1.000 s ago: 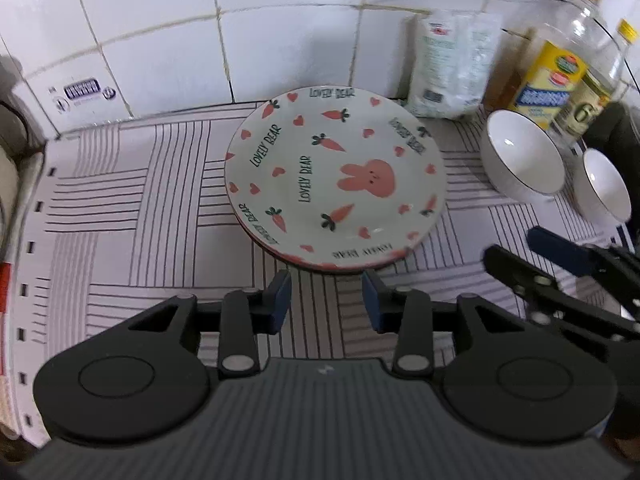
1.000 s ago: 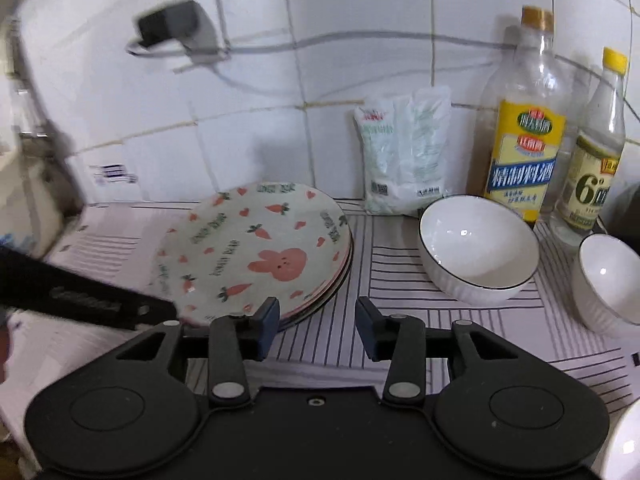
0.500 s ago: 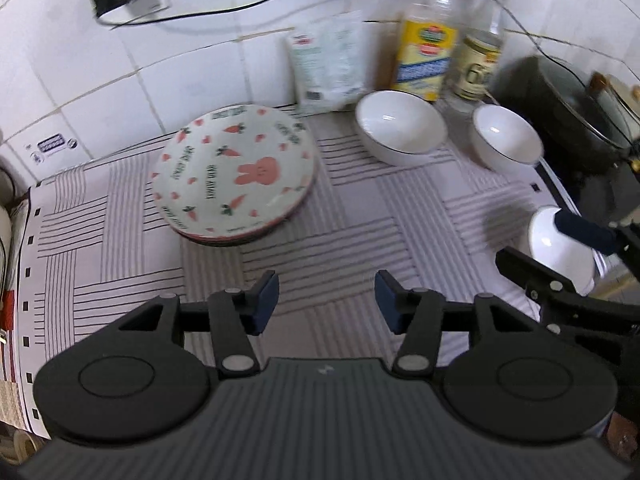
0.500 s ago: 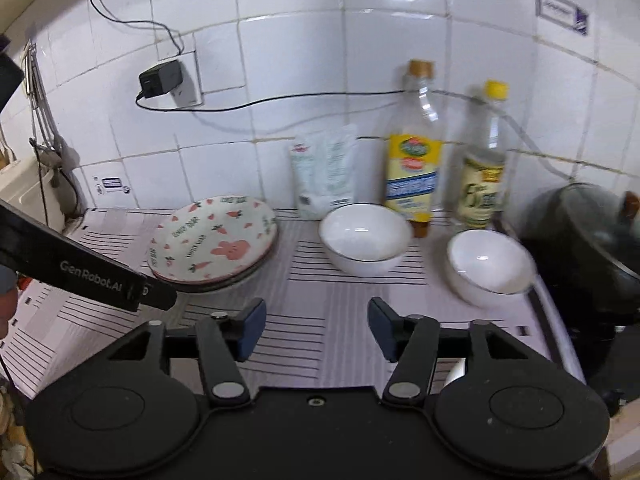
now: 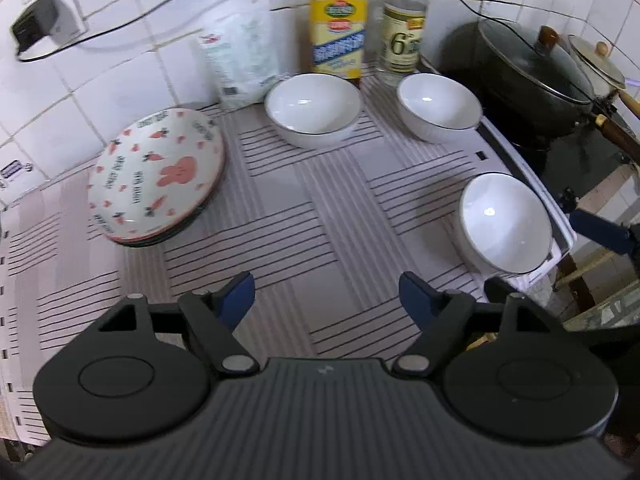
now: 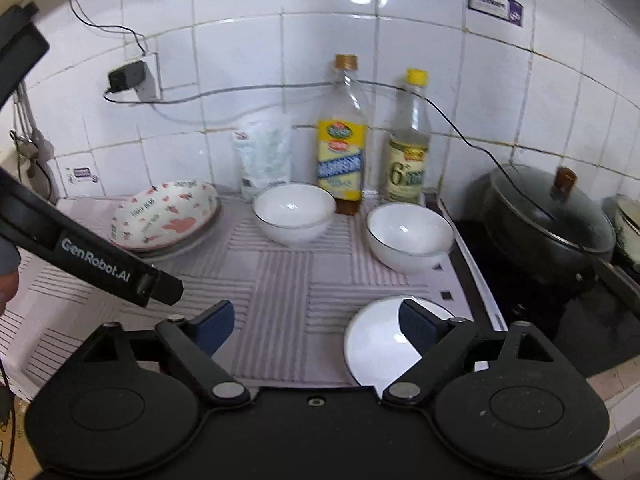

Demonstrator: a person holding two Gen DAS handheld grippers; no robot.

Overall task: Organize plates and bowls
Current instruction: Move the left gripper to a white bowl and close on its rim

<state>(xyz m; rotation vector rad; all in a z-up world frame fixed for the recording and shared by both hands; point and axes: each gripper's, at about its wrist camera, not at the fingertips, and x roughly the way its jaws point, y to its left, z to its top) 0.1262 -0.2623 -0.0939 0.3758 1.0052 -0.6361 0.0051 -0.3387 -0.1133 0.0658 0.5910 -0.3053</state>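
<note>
Left gripper (image 5: pixel 326 294) and right gripper (image 6: pixel 316 324) pulled back from plates (image 5: pixel 156 176), jaws opened (seemingly empty).

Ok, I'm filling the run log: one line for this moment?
left tool: open, empty | right tool: open, empty | rabbit plates: stacked | white bowls: three, apart

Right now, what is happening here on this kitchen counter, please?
A person holds a gripper in each hand above a striped mat. The left gripper and the right gripper have both just been opening, and nothing is between their jaws. The rabbit plates are stacked at the left. Three white bowls stand apart: one by the bag, one by the bottles, and one at the mat's near right corner.
</note>
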